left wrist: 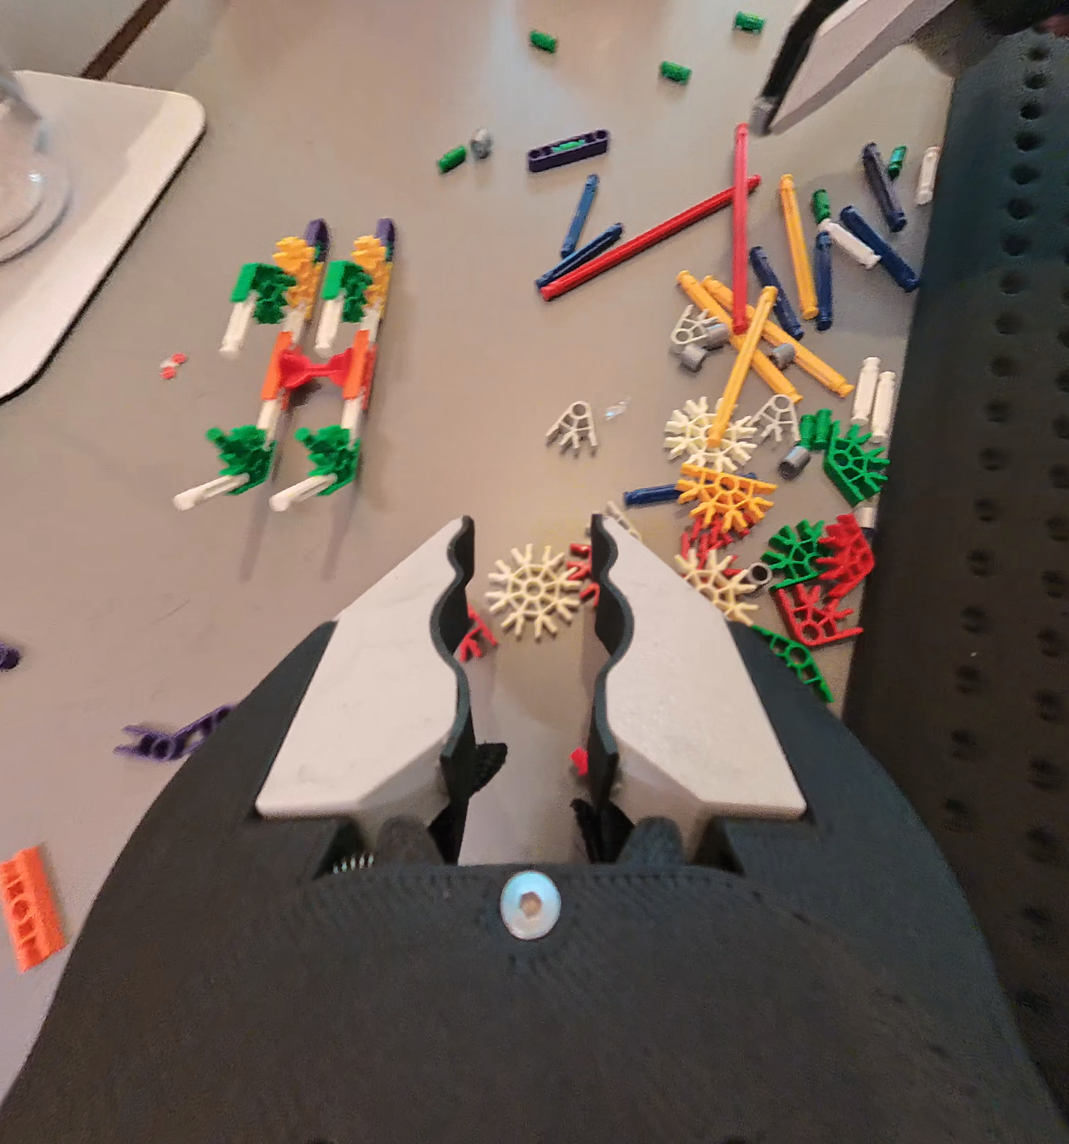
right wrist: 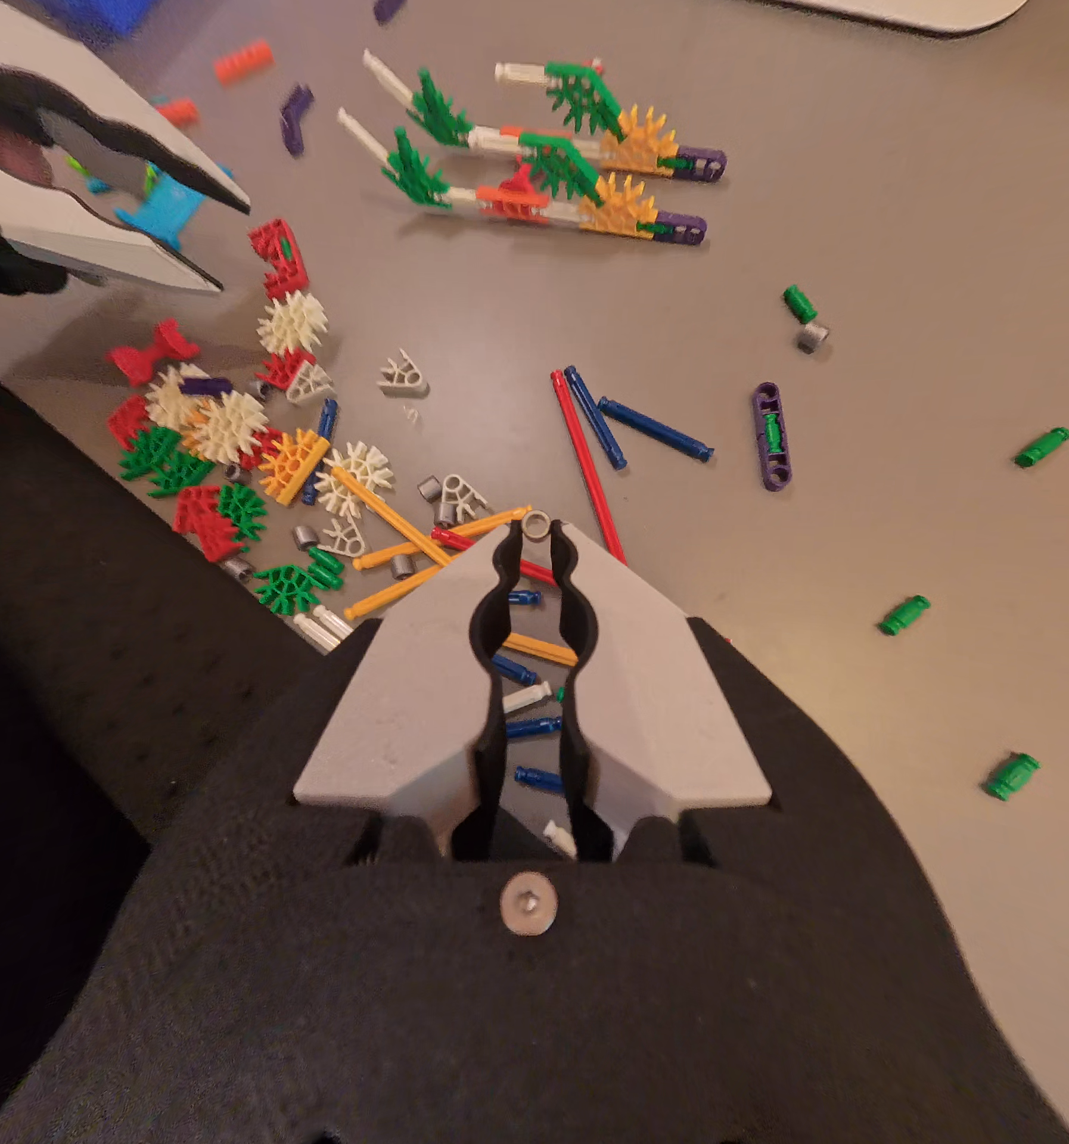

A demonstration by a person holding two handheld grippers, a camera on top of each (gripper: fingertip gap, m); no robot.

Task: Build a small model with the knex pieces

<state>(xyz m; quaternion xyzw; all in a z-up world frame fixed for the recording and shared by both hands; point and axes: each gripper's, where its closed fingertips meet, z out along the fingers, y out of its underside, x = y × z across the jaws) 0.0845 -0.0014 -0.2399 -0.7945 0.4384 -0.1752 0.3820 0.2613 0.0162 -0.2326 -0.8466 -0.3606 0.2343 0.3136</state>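
My left gripper (left wrist: 532, 532) is open and empty, hovering above a cream snowflake connector (left wrist: 533, 591) and small red connectors on the grey table. My right gripper (right wrist: 536, 526) is shut on a small grey spacer ring (right wrist: 536, 526) at its fingertips, held above a pile of yellow, blue and red rods (right wrist: 396, 514). A built model of white rods with green, yellow, orange and purple connectors (left wrist: 309, 359) lies on the table; it also shows in the right wrist view (right wrist: 557, 155). The left gripper shows at the upper left of the right wrist view (right wrist: 228, 247), open.
Loose connectors (right wrist: 210, 446) and rods (left wrist: 755, 278) are heaped by a black foam pad (left wrist: 1002, 495). Green short rods (right wrist: 903, 615) and a purple clip (right wrist: 772, 436) are scattered. A white stand base (left wrist: 74, 204), an orange piece (left wrist: 27, 907) and purple pieces (left wrist: 167, 740) lie to the left. The tips of one gripper are about 20 cm away from the tips of the other. The cream snowflake connector (left wrist: 533, 591) is closer to my left gripper, around 5 cm from its tips; the right tips are 20 cm off. Look for it in the right wrist view (right wrist: 290, 325) too.
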